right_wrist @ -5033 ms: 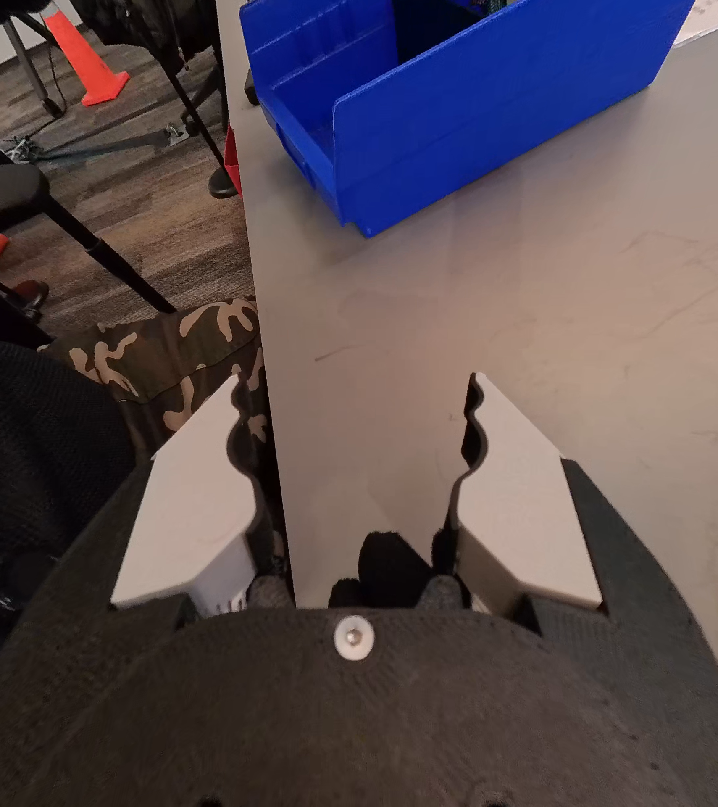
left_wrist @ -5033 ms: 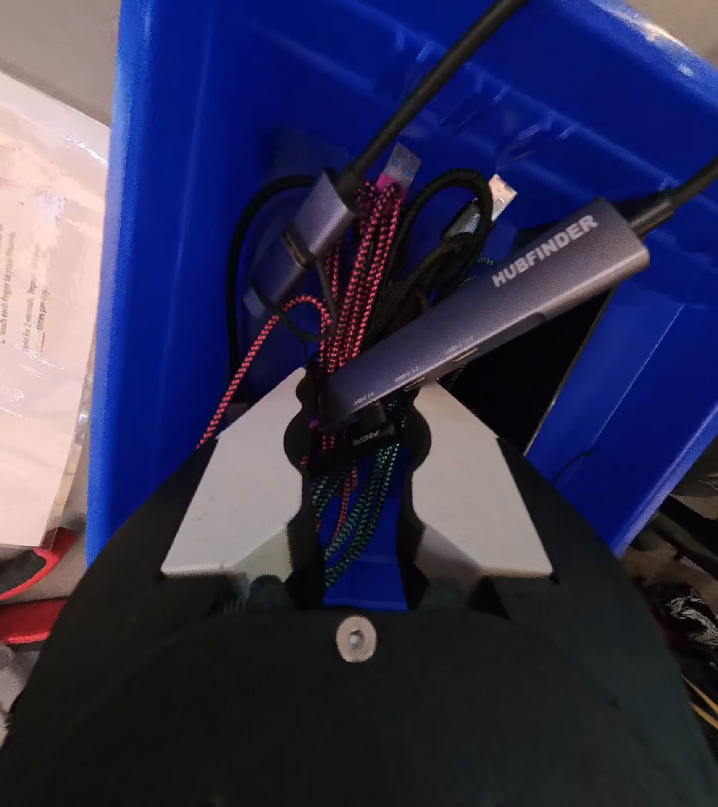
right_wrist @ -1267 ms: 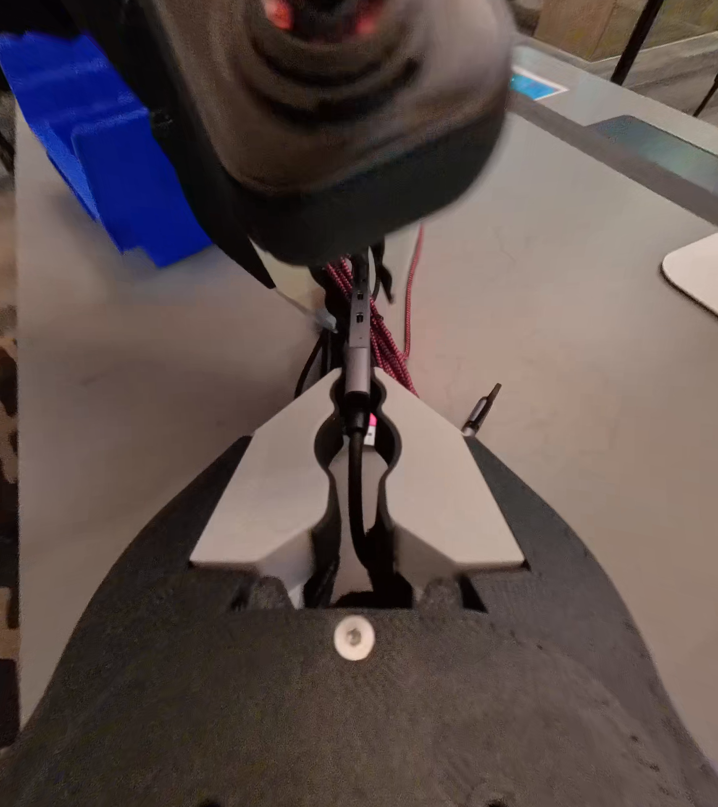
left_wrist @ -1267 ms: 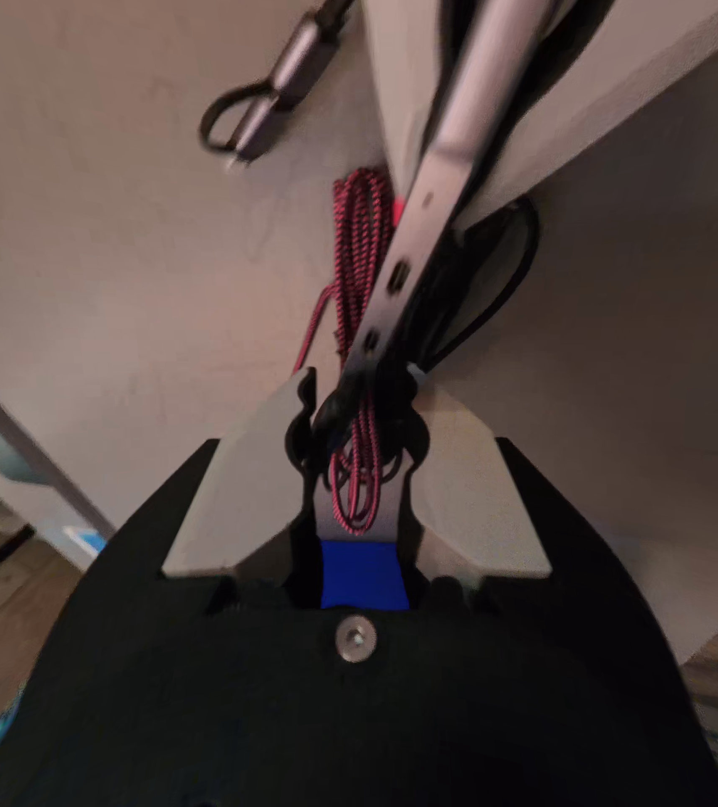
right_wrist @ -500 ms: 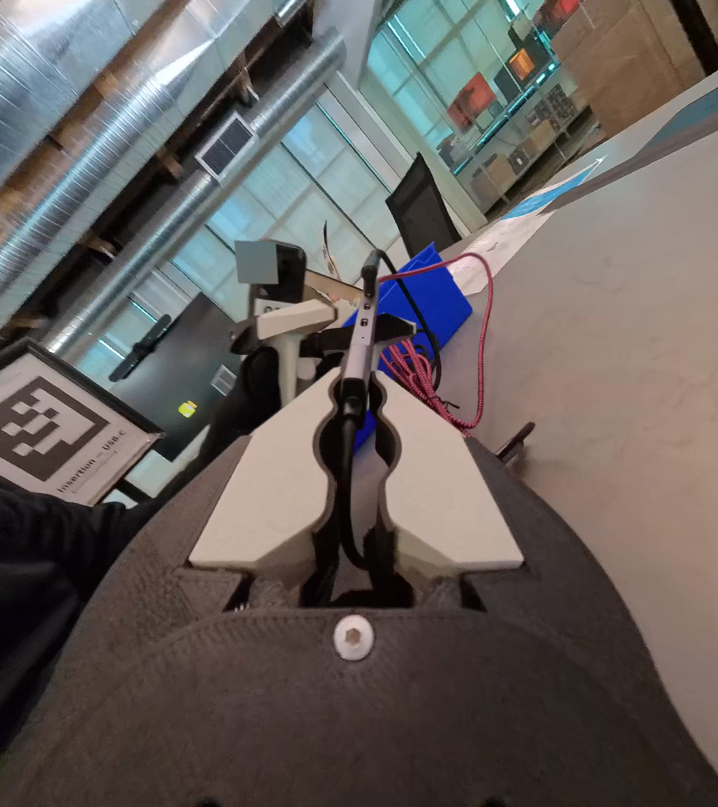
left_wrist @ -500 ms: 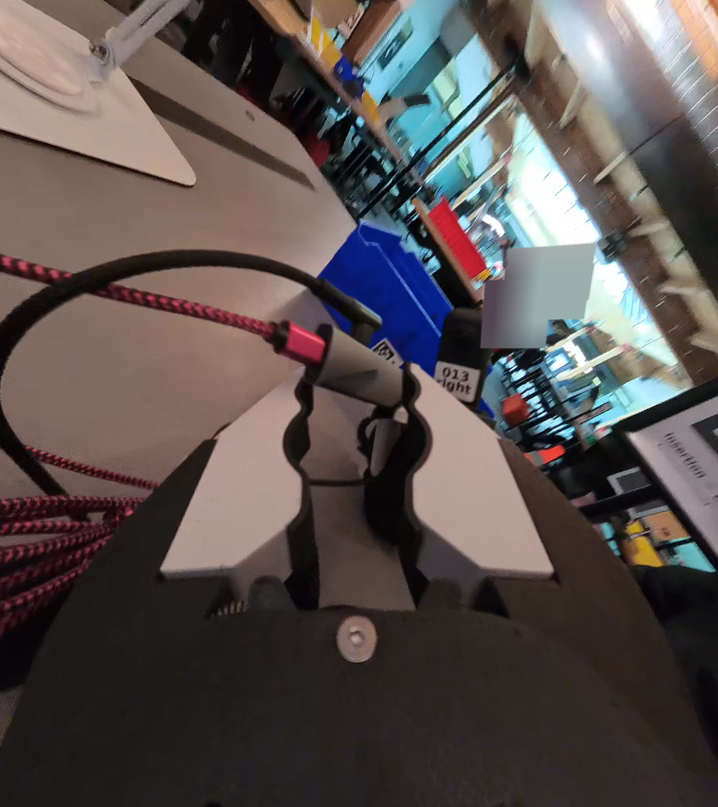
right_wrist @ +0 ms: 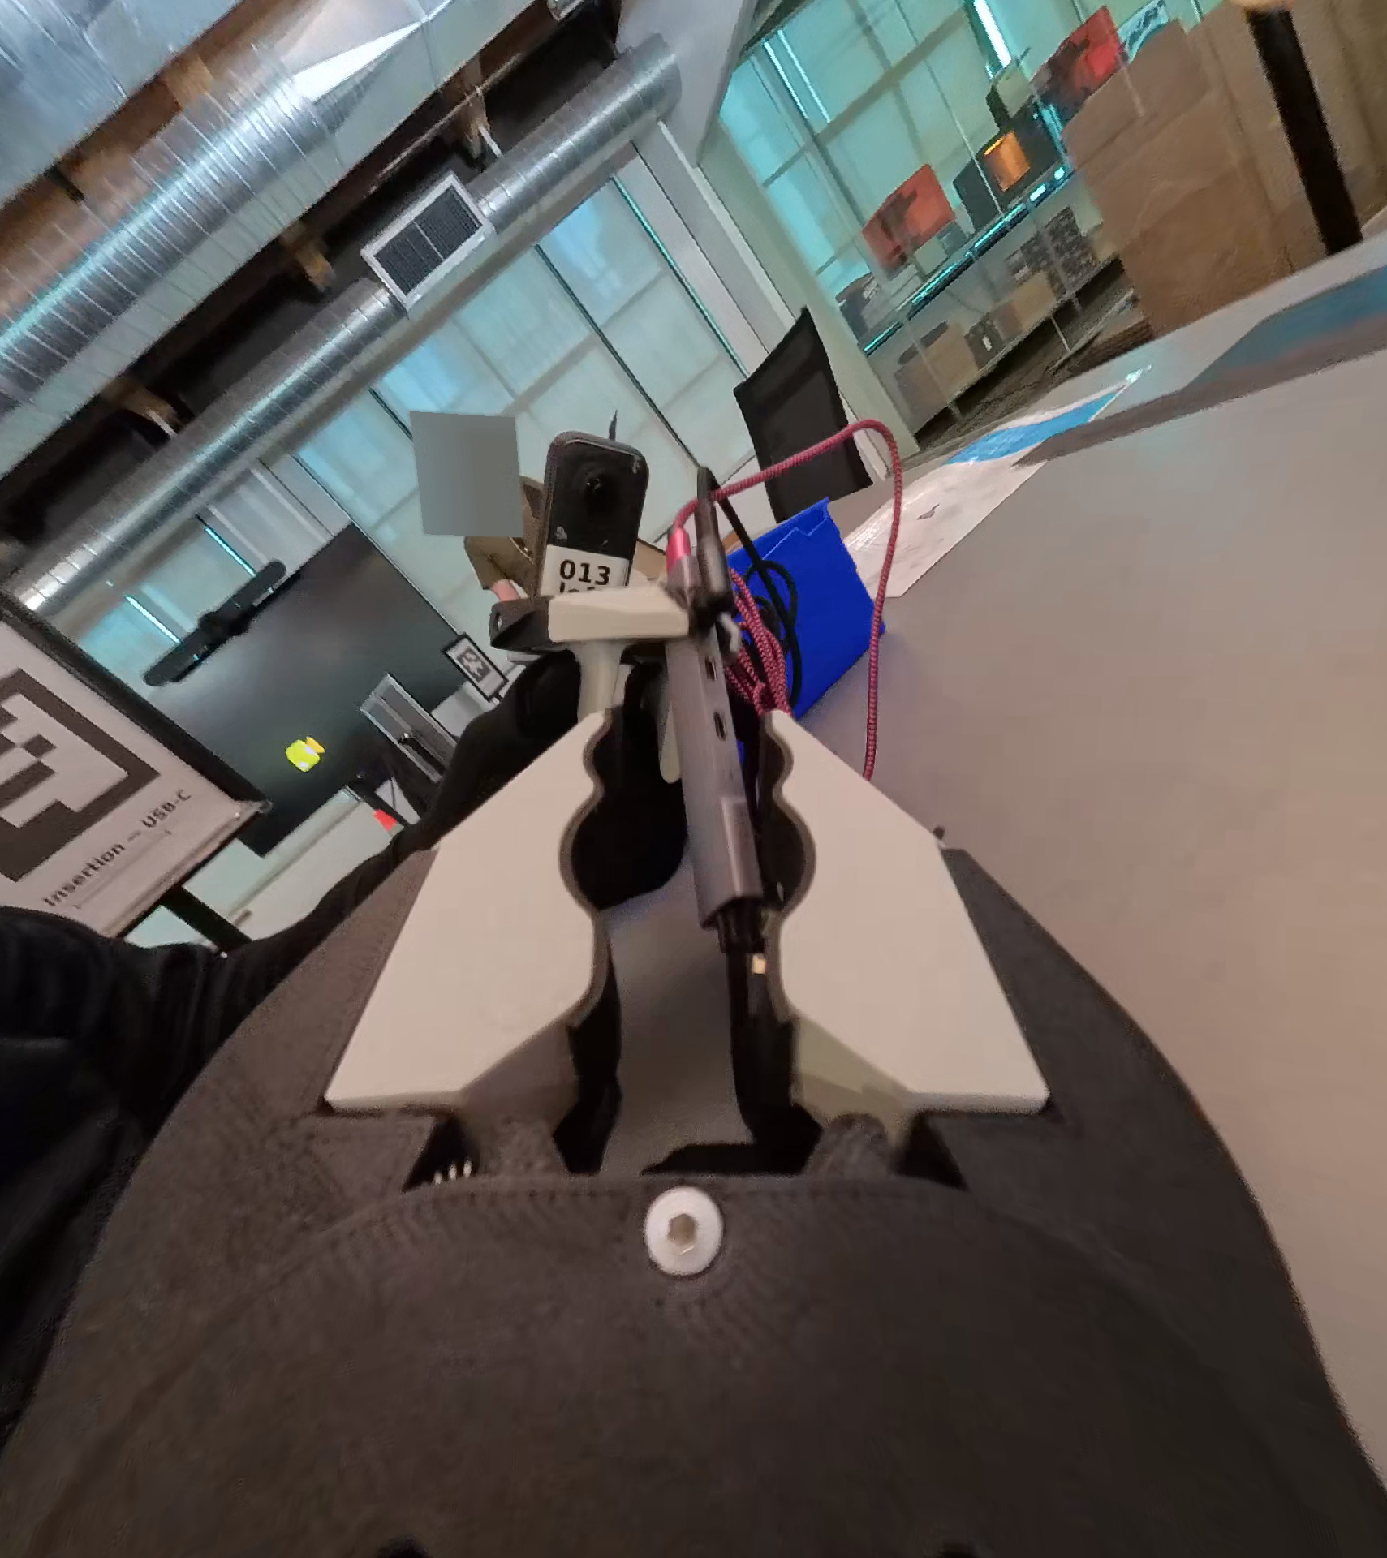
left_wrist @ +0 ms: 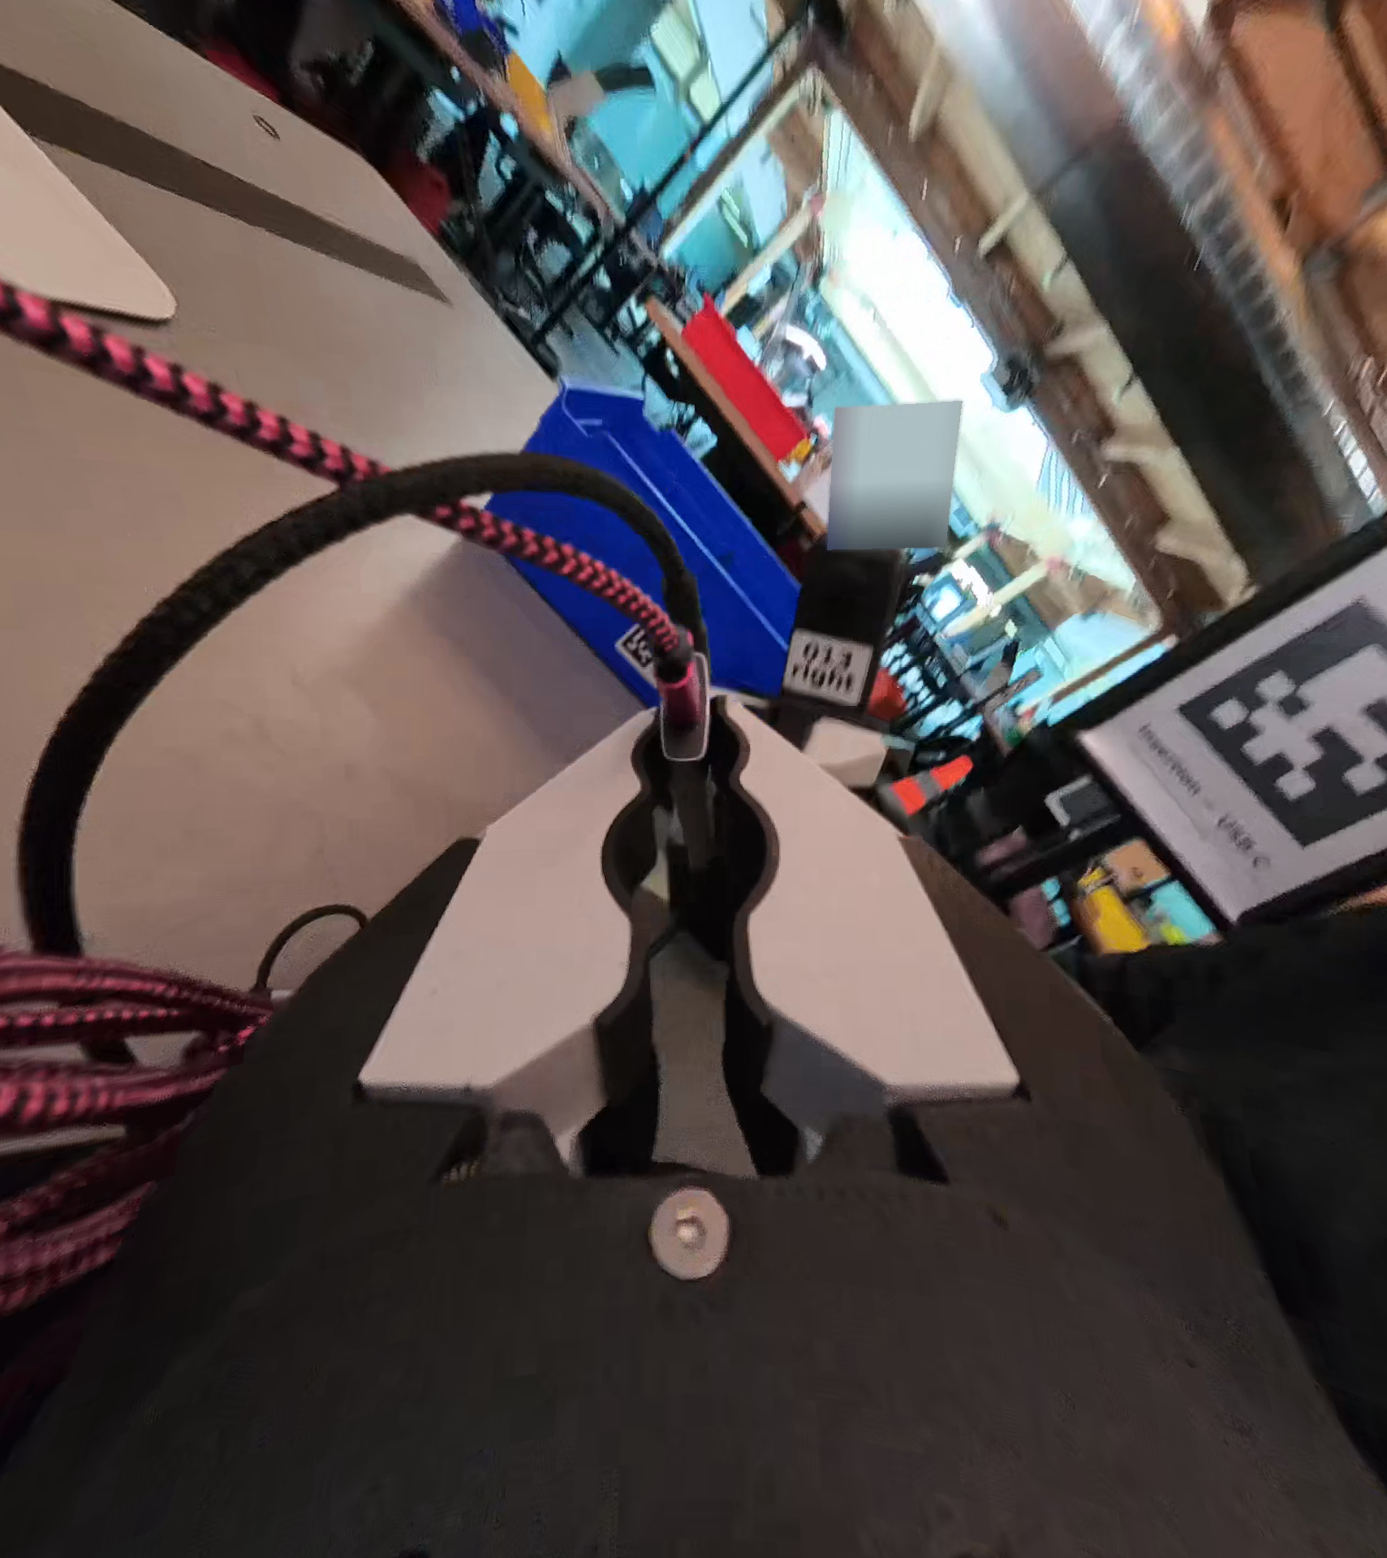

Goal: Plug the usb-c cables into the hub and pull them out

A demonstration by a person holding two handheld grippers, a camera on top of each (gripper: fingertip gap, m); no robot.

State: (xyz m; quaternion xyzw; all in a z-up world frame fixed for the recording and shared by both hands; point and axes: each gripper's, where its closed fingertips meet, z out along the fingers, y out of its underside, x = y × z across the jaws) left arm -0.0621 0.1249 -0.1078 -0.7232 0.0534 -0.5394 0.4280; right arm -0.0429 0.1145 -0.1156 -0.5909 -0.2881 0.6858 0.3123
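The left gripper's (left_wrist: 685, 733) fingers are pinched on the end of the grey hub (left_wrist: 683, 729), seen end-on there with a pink plug (left_wrist: 677, 674) just beyond it. The right gripper's (right_wrist: 685, 759) fingers stand apart; the hub's (right_wrist: 711, 759) cabled end leans on the right one. Only the right view shows the hub's length and ports, held off the table (right_wrist: 1179, 717). Only the left shows the pink cable (left_wrist: 40, 1037) coiled by the near edge. A blue bin (right_wrist: 816, 590) sits farther back.

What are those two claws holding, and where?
The left gripper pinches the slim grey metal hub at its far end; the right gripper is open, hub merely between its fingers.
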